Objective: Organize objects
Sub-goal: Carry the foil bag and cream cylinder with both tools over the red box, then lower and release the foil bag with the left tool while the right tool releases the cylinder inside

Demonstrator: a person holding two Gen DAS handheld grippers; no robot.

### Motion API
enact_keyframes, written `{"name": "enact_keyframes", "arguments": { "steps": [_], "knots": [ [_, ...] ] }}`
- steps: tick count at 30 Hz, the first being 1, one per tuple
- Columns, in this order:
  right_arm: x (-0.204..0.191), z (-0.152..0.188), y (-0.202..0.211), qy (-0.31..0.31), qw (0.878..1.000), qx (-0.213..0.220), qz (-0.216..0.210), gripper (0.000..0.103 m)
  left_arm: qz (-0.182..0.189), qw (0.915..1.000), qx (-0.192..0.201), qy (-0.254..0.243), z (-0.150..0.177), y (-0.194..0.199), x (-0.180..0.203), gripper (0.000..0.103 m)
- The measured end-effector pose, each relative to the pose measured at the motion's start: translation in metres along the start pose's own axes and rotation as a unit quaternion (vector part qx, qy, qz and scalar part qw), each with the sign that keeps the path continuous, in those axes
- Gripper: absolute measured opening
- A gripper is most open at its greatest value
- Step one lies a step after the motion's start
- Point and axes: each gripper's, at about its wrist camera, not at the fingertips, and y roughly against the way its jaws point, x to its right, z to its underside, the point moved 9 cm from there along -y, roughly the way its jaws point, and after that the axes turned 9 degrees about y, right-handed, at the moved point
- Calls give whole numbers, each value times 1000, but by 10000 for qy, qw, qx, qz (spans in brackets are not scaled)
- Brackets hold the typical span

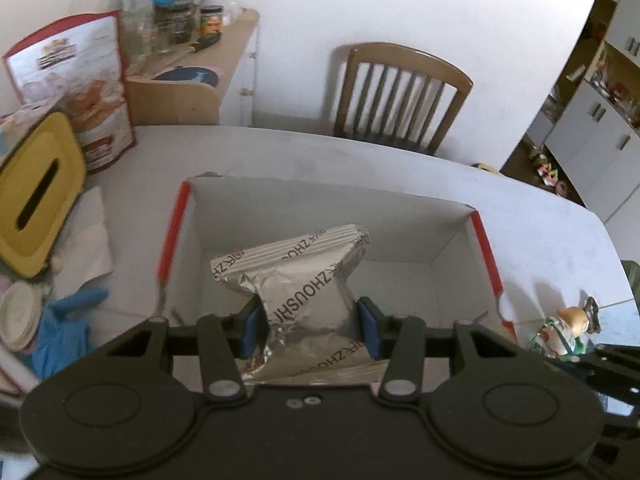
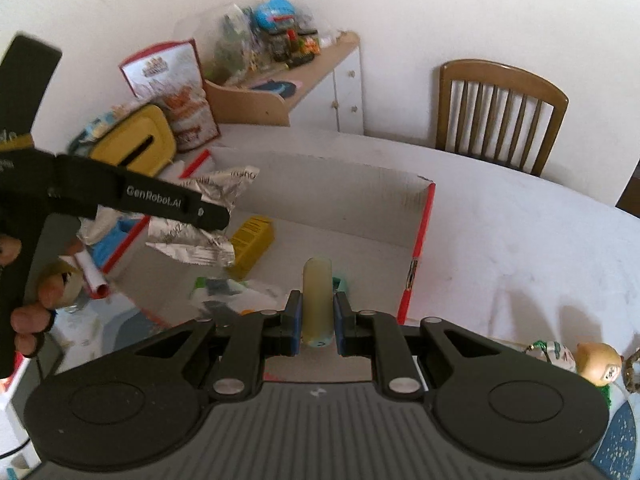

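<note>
Left wrist view: left claw [image 1: 310, 326] pinching foil packet [image 1: 304, 280] above box [image 1: 486, 248]; right claw [image 2: 317, 322] pinching pale tube [image 2: 317, 300]. Loose crinkly foil could slip, land outside.

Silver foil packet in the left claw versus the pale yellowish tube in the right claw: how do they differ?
The crinkled silver foil packet is wide, flat and printed with dark lettering; the pale yellowish tube is narrow, smooth and plain. The left claw stands wider on the packet than the right claw on the tube. Both are gripped above the open cardboard box.
</note>
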Motion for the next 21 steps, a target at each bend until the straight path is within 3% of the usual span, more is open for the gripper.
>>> {"name": "enact_keyframes", "arguments": {
  "steps": [9,21],
  "knots": [
    [-2,-3,-60,-26,9990,-399,207,16,38,9986,-332,-410,-1,-44,28,48],
    [-1,2,-104,279,9952,-882,333,16,-216,9904,-739,-1152,7,-88,35,48]
  ]
}}
